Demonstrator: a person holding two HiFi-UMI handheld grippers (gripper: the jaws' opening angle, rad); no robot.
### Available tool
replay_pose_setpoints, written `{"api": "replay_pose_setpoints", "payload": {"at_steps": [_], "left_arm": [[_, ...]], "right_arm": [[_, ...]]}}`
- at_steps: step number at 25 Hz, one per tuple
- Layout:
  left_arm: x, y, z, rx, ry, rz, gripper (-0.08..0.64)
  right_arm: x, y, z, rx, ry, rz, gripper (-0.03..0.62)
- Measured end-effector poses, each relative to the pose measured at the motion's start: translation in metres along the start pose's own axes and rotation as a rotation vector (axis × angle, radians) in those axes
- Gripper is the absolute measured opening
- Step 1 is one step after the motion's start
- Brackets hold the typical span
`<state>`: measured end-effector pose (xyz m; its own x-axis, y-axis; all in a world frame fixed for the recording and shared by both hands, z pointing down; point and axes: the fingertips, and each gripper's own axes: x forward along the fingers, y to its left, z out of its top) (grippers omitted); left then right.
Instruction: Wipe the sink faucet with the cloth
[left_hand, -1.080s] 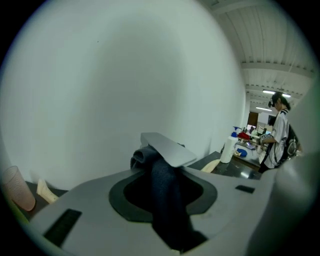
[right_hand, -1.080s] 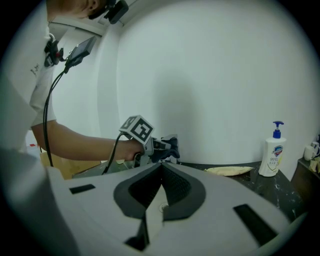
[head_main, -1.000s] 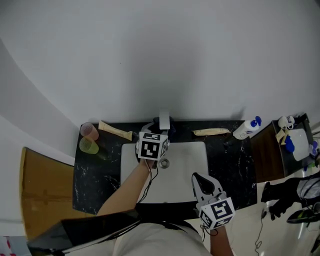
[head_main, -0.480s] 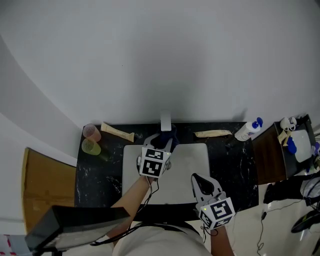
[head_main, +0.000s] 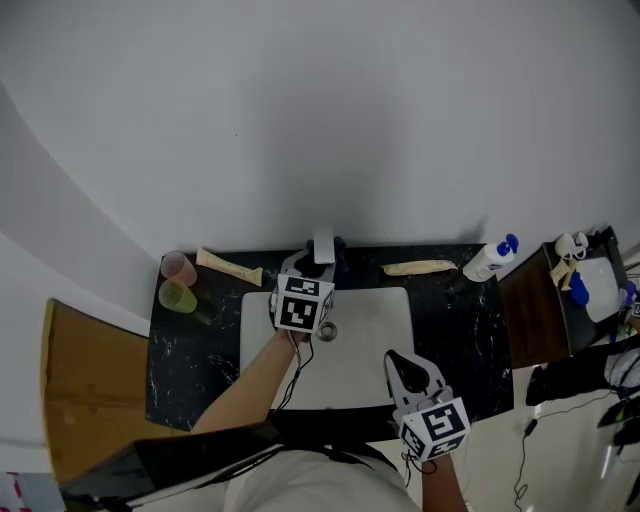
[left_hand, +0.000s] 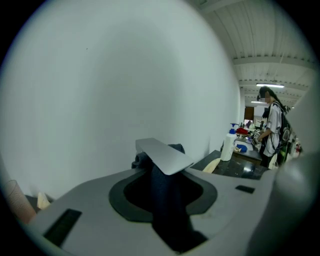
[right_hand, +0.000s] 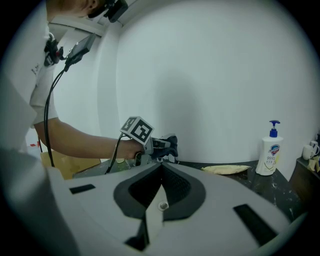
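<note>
The chrome faucet (head_main: 323, 244) stands at the back of the white sink (head_main: 385, 325). A dark blue cloth (head_main: 337, 256) is bunched against it. My left gripper (head_main: 312, 269) reaches over the basin to the faucet and is shut on the cloth (left_hand: 167, 197), which hangs just under the flat spout (left_hand: 163, 155). In the right gripper view the left gripper (right_hand: 162, 143) shows with the cloth (right_hand: 173, 145) at its tip. My right gripper (head_main: 396, 358) stays at the sink's front edge, jaws (right_hand: 160, 172) shut and holding nothing.
A pink cup (head_main: 179, 266) and a green cup (head_main: 178, 296) stand on the black counter (head_main: 465, 330) at the left. Beige wrapped items (head_main: 229, 265) (head_main: 420, 267) lie beside the faucet. A soap bottle (head_main: 492, 258) is at the right, next to a brown shelf (head_main: 528, 305). A person (left_hand: 270, 127) stands far off.
The left gripper pulled back over the basin with the cloth, then returned up to the faucet. The right gripper has stayed in place.
</note>
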<state>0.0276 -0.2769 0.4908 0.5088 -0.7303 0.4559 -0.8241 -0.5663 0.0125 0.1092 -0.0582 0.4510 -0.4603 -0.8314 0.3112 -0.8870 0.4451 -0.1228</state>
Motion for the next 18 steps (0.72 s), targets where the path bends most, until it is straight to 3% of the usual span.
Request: {"api": "replay_pose_setpoints", "payload": {"at_steps": [10,18], "left_arm": [[-0.05,-0.023,-0.008,-0.007,-0.106,-0.012,0.114],[-0.013,0.001,-0.002,0.029,-0.064,0.015,0.114]], "right_arm": [[0.003,0.005,-0.005,0.001,0.007,0.012,0.002],[0.0,0.002,-0.001,-0.005,0.012,-0.006,0.002]]}}
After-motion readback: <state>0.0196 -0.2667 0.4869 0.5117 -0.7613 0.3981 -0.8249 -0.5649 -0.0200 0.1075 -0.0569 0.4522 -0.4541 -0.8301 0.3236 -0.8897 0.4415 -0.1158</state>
